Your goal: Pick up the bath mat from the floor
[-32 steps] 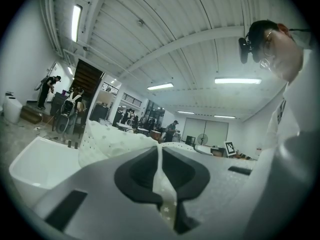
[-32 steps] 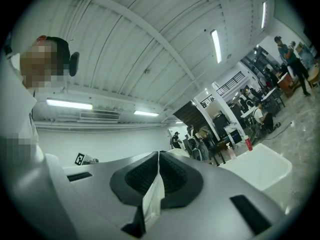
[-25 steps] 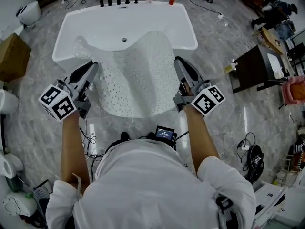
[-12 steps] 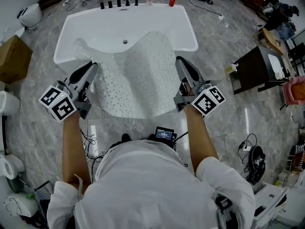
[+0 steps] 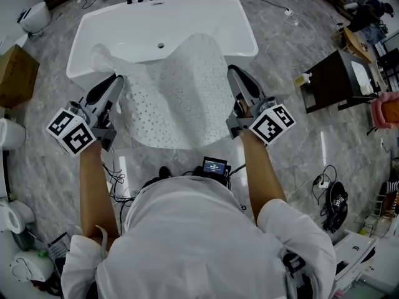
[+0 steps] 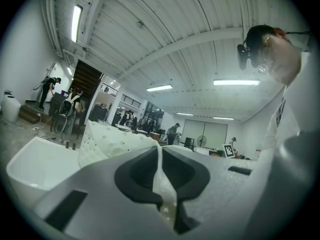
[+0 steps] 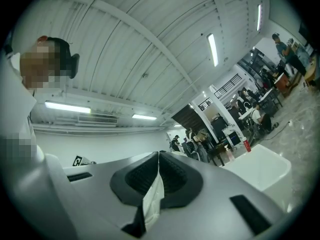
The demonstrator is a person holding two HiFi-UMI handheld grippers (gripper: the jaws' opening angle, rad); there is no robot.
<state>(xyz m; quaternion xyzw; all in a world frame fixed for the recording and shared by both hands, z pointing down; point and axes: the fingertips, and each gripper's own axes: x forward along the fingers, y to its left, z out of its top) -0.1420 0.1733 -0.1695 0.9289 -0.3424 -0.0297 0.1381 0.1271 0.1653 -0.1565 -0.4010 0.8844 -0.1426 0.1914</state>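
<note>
The white dotted bath mat (image 5: 177,92) hangs lifted between my two grippers, its far end draped over the rim of the white bathtub (image 5: 100,27). My left gripper (image 5: 120,83) is shut on the mat's left edge. My right gripper (image 5: 230,76) is shut on its right edge. In the left gripper view a pinched fold of the bath mat (image 6: 161,184) runs between the closed jaws of my left gripper (image 6: 160,154), and more of it bulges behind. In the right gripper view a strip of the bath mat (image 7: 152,199) sits clamped in my right gripper (image 7: 158,156).
A brown cardboard box (image 5: 15,73) stands at the left, next to a white toilet (image 5: 7,132). A dark side table (image 5: 340,80) is at the right. Cables (image 5: 324,192) lie on the marble floor. Taps and bottles line the tub's far rim.
Both grippers have risen slightly toward the tub with the mat still clamped. The mat hangs a little higher and closer to the tub.
</note>
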